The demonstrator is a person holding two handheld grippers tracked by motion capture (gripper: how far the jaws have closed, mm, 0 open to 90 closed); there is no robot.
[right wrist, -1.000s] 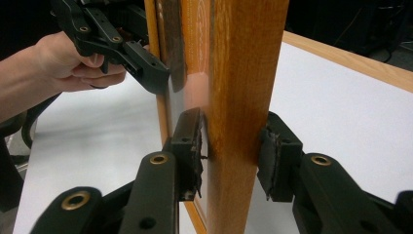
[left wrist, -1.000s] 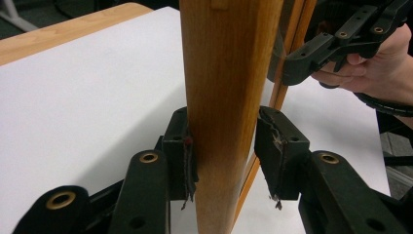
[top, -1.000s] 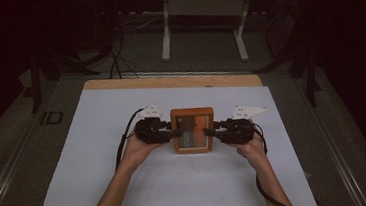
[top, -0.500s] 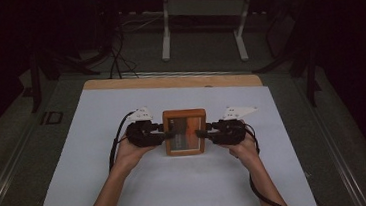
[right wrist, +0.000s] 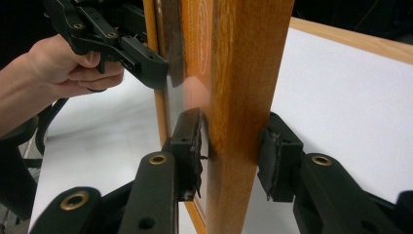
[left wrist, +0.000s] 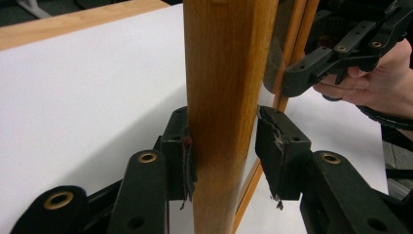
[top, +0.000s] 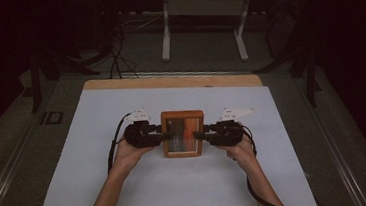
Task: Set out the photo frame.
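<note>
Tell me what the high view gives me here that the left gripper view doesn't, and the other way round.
High view: the whole wooden frame with the white sheet around it, both forearms, and the left gripper and right gripper on opposite sides.
Left gripper view: its pads, frayed at the edges, pressed on the frame's side rail.
Shared: frame, white sheet, right gripper on the far rail.

High view: fixed above the person's side, facing forward and down over the whole counter (top: 99,140).
Left gripper view: rides the left gripper (left wrist: 221,146), close on the wooden frame (left wrist: 229,97).
Right gripper view: rides the right gripper (right wrist: 231,146), equally close, facing opposite.
Shared: frame, both grippers, white counter surface.
</note>
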